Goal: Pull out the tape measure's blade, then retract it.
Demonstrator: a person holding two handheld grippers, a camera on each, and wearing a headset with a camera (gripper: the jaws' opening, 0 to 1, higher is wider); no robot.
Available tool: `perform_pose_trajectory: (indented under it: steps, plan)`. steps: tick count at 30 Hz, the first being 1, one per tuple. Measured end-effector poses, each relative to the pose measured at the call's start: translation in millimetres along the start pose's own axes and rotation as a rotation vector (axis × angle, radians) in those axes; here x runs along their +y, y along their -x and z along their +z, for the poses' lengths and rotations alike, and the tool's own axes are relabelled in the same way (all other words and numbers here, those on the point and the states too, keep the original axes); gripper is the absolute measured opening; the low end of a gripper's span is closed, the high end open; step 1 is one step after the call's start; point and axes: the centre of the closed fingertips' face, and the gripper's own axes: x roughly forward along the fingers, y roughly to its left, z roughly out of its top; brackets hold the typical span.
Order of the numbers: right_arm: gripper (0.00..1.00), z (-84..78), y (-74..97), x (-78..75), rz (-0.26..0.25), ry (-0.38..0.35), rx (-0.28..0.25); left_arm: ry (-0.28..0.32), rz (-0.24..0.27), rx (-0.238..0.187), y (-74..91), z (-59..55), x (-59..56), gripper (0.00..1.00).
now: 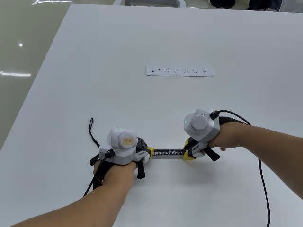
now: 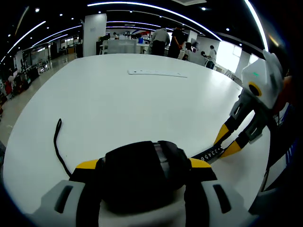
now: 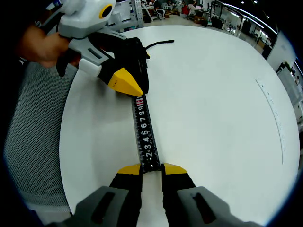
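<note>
Blade (image 3: pixel 144 127) runs from tape measure (image 2: pixel 142 175) clamped in left tongs (image 1: pixel 147 152) to right tongs (image 3: pixel 152 168) pinching its tip, power strip (image 1: pixel 180 71) well apart across the counter (image 1: pixel 118 42).

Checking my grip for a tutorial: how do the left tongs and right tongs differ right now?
The left tongs clamp the black case; the right tongs pinch the thin blade. The left tongs stand wide apart; the right tongs nearly touch. Both have yellow tips.

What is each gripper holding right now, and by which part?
The left gripper clamps the tape measure's black case across its sides. The right gripper pinches the free end of the pulled-out blade.
</note>
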Motion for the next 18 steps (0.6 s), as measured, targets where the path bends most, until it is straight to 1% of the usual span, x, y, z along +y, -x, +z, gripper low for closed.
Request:
perform_pose_trajectory:
  steps: [18]
  plan:
    - [0.15,7.0,-3.0,1.2,0.004,0.004,-0.01,0.001,-0.001,0.002,-0.3,0.5,-0.2,0.69]
